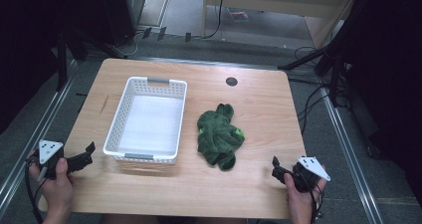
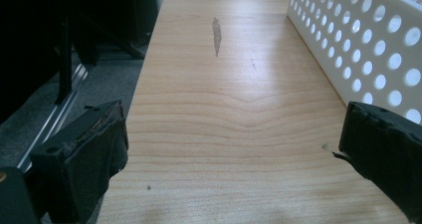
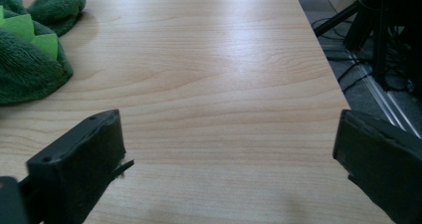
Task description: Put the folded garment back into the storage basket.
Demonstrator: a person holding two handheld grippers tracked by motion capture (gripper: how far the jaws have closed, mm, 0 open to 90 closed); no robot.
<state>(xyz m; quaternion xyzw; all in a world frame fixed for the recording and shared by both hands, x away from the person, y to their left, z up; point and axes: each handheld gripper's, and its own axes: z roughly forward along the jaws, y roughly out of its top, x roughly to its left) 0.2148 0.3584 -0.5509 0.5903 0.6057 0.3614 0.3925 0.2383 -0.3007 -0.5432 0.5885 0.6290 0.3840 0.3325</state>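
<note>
A white basket [image 1: 147, 119] sits on the left part of the wooden table [image 1: 249, 194], and a green fuzzy cloth [image 1: 219, 134] lies just to its right. The left gripper [image 1: 85, 154] waits at the near left corner beside the basket, jaws wide apart and holding nothing. The right gripper [image 1: 276, 168] waits at the near right corner, also wide apart and holding nothing.

It looks like a lab: a wooden bench [image 1: 149, 194] stands on grey carpet between metal rails [image 1: 348, 149], with cables [image 1: 311, 104] and dark stands [image 1: 62, 55] around.
</note>
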